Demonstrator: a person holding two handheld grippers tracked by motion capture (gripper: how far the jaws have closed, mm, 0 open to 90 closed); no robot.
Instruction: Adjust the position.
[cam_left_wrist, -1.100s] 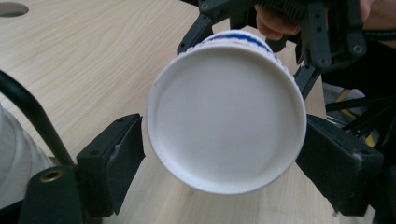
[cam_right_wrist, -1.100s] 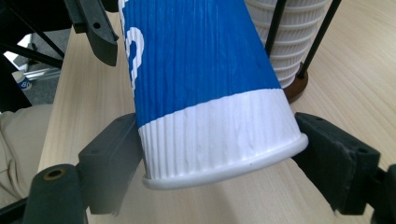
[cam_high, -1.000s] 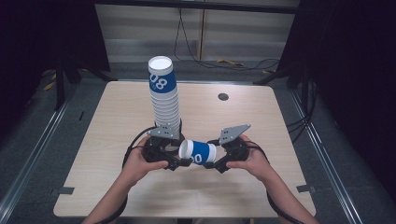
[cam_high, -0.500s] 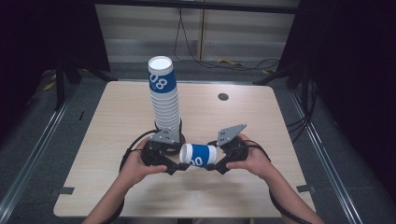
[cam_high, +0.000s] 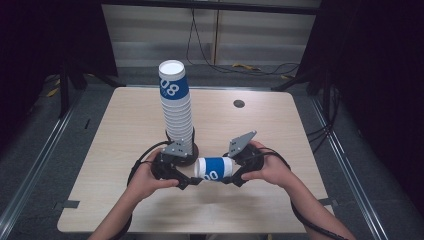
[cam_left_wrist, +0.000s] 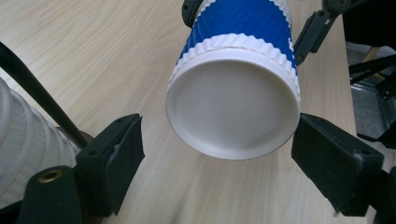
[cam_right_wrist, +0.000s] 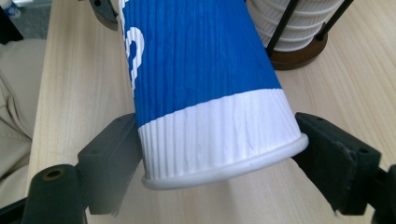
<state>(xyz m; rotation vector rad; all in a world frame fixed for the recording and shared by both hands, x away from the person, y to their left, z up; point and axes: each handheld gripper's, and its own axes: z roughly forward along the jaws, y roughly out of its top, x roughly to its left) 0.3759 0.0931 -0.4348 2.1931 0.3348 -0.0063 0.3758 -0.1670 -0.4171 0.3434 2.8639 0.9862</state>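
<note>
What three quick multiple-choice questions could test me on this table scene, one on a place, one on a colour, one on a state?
1. Where does the tall stack of white ribbed paper cups stand?
A. on a dark round base on the wooden table
B. on the floor
C. in a box

2. What colour is the band on the single ribbed paper cup lying sideways between the hands?
A. red
B. blue
C. green

3. How is the right gripper?
A. wide open, away from the cup
B. shut on nothing
C. clamped on the cup's rim end

Answers: 1 A, the base shows under the stack; 2 B, blue with white print; 3 C, both pads press the cup's sides.
</note>
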